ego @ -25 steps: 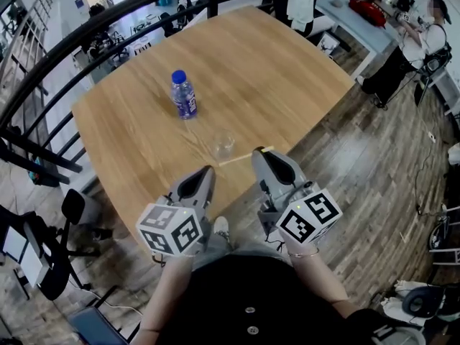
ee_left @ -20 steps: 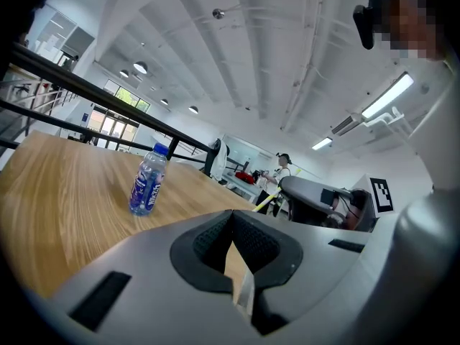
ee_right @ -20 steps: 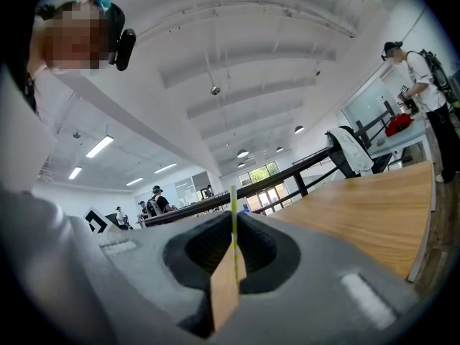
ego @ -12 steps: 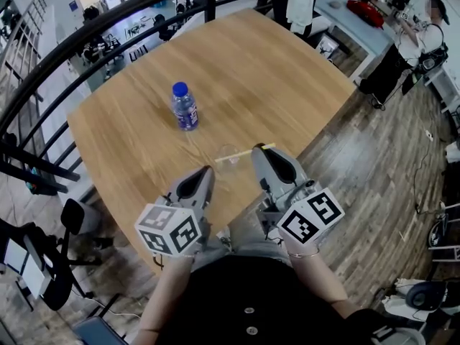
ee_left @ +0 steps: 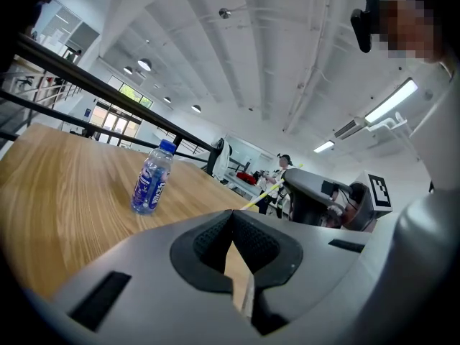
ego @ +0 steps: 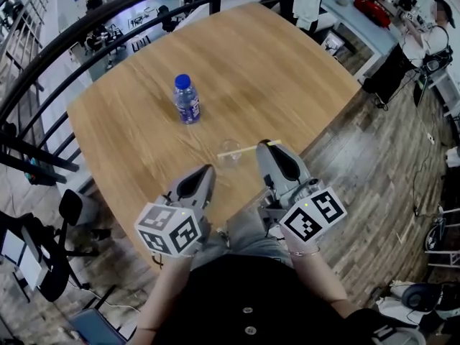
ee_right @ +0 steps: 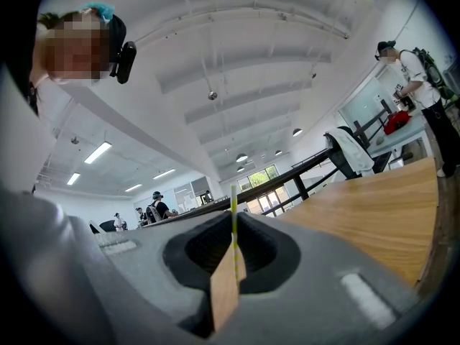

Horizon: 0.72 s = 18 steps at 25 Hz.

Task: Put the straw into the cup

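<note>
A clear plastic cup (ego: 230,154) stands on the wooden table (ego: 287,70) near its front edge. My right gripper (ego: 267,145) is shut on a thin yellow-and-white straw (ego: 244,149), held level. In the head view the straw's free end reaches left across the top of the cup. The straw (ee_right: 233,214) stands up between the right gripper's (ee_right: 228,279) pads in the right gripper view. My left gripper (ego: 207,169) is left of the cup and nearer me, shut with nothing in it. The left gripper view shows its jaws (ee_left: 243,297) together, and the straw (ee_left: 267,190) sticking out of the right gripper (ee_left: 289,181).
A small water bottle (ego: 186,100) with a blue cap stands upright farther back on the table, also seen as the bottle (ee_left: 152,180) in the left gripper view. A black railing (ego: 43,70) curves round the far left. A person (ego: 420,42) stands at a bench at the back right.
The right gripper has carried the straw a little away from me towards the cup; its free end now lies across the cup instead of on the near side. The left gripper edged forward too.
</note>
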Tool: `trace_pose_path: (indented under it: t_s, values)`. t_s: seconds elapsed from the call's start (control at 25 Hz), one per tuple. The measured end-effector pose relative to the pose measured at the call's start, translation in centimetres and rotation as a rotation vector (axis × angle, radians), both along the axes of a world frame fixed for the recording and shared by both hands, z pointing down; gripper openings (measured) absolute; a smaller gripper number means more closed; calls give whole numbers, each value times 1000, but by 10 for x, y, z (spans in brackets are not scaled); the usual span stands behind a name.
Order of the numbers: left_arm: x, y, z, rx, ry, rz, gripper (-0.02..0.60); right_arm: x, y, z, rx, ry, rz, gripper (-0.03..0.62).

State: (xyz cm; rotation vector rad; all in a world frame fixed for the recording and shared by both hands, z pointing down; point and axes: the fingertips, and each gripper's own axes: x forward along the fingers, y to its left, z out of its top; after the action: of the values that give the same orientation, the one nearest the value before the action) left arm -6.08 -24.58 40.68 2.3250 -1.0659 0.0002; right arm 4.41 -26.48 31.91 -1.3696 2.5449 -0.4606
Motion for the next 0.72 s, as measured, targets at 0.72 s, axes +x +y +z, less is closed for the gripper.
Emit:
trace_pose_path:
  t_s: [0.72]
  values:
    - [12, -23, 2, -38, -11, -93, 17, 28, -38, 1, -25, 6, -51, 20]
